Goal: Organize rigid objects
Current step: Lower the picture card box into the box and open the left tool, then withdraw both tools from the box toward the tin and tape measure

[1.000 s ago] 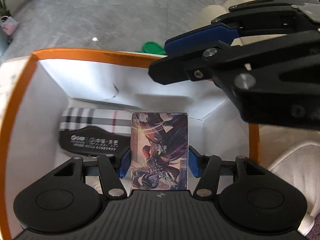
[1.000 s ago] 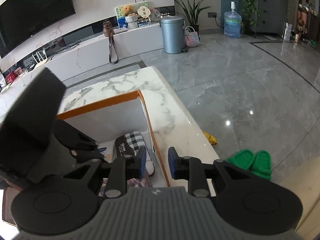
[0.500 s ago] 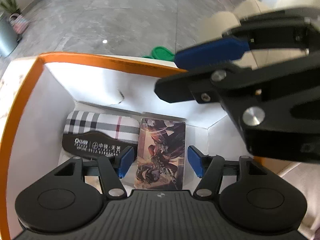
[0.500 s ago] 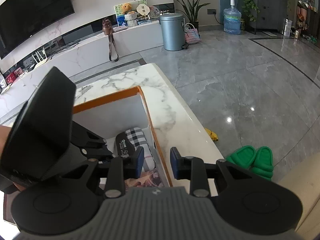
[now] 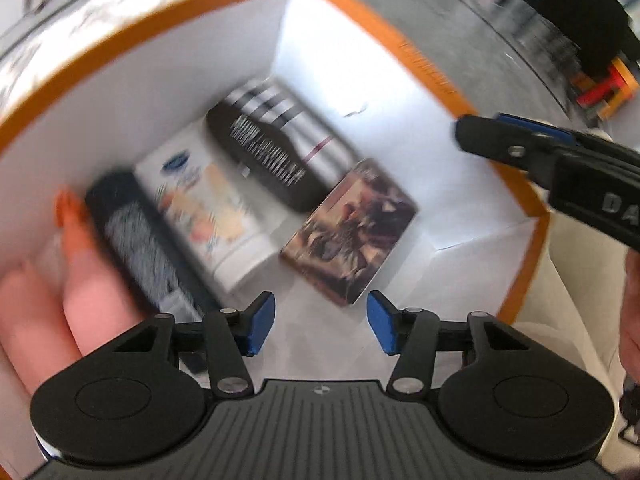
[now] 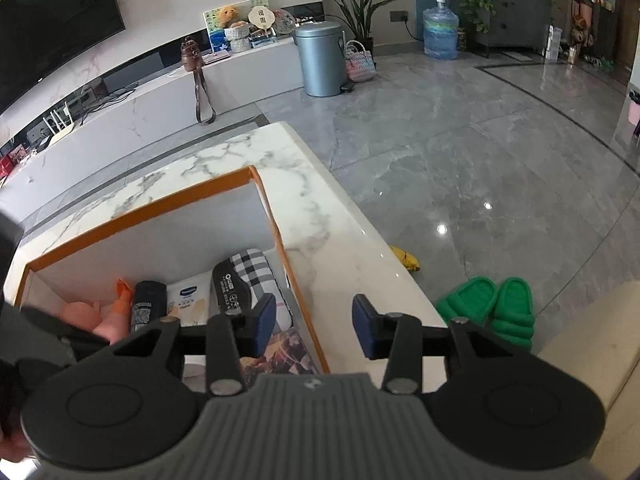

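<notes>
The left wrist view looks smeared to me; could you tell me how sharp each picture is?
Left wrist view: motion blur smears the box and its contents, though the left tool stays crisp. Right wrist view: sharp, fisheye-curved, with glare spots on the floor.

Green slippers [image 6: 496, 312] seen on grey floor [image 6: 480, 152]; trash bin [image 6: 322, 60], water jug [image 6: 440, 32], plant [image 6: 360, 4] lined along far wall.
</notes>
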A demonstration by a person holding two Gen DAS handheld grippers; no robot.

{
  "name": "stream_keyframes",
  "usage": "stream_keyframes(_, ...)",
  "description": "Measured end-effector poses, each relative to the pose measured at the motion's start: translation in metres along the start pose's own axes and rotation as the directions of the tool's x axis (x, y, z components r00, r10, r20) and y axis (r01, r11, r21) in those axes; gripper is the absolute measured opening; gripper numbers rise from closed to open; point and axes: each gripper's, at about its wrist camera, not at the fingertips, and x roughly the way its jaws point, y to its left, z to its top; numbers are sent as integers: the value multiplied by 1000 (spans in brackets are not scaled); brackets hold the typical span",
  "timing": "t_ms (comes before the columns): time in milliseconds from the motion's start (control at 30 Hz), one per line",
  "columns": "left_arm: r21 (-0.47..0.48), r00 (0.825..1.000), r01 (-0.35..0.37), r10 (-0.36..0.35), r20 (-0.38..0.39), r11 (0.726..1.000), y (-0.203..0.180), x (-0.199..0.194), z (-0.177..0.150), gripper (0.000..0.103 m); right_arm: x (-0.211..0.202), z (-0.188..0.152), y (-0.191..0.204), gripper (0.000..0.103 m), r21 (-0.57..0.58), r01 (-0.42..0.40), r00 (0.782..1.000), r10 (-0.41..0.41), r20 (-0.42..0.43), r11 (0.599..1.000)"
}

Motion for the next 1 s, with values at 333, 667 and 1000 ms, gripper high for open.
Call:
stream_keyframes(333,-51,999,-35,34,-15,998,3,0,13,53,7,-4,0,43,3,7,1000,-7,-26,1000)
stream_keyframes(667,-75,1000,24,-22,22,997,6,2,21,42,8,-5,7,42,-6,-7,999,7,-38,1000)
stream_keyframes(1000,-65,983,-57,67,170,996,1,-54,-16,42,-16,-6,11,44,-14,-24,1000,24,6,1000)
